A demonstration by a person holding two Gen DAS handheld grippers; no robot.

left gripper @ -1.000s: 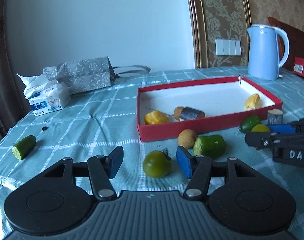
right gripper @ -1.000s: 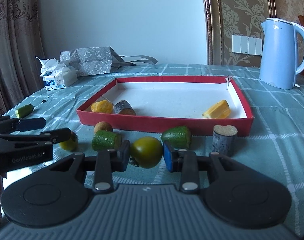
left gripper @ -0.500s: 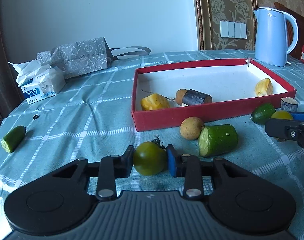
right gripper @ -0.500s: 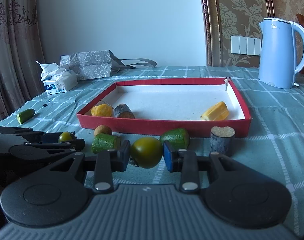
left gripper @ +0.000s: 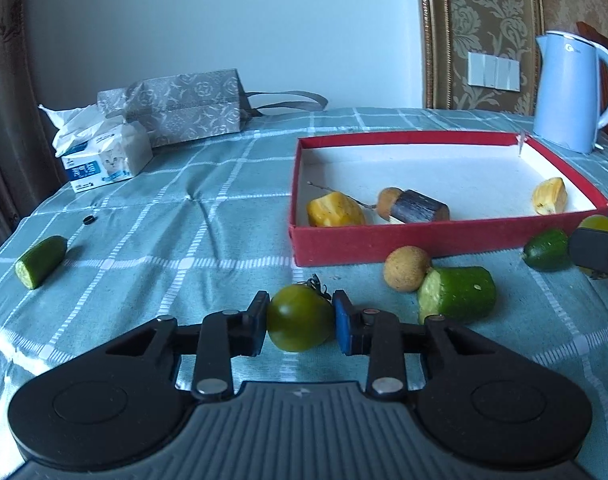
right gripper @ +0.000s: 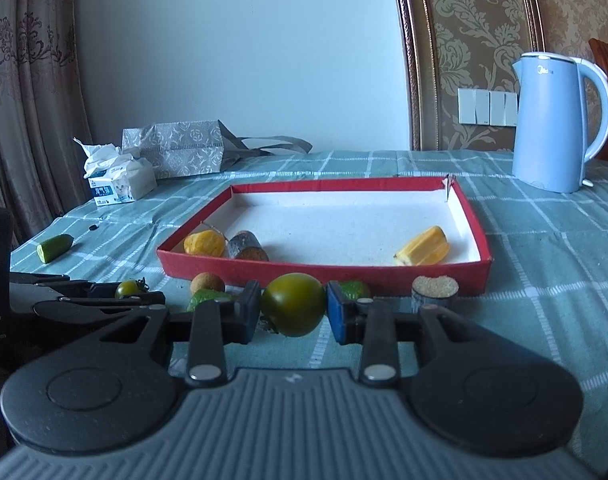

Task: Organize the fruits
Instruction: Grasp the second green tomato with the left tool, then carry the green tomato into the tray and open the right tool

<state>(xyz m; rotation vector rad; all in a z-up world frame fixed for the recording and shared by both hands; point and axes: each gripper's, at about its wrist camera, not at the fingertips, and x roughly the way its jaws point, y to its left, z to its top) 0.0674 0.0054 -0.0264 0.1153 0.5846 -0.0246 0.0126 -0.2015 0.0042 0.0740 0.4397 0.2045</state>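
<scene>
Both grippers are each gripping a green tomato on the counter in front of the red tray.

In the left wrist view, the left gripper (left gripper: 300,322) has just been closing and is now clamping a green tomato (left gripper: 300,323) between its pads, resting on the checked cloth of the counter (left gripper: 184,248); a small brown fruit (left gripper: 406,269) and a cucumber chunk (left gripper: 457,294) are lying just beside each other, near the red tray (left gripper: 423,236), which is holding two yellow pieces and a dark stub. In the right wrist view, the right gripper (right gripper: 292,312) is squeezing another green tomato (right gripper: 292,310) just in front of the tray's near wall, while a second cucumber piece (right gripper: 52,247) is lying well apart at the left.
</scene>
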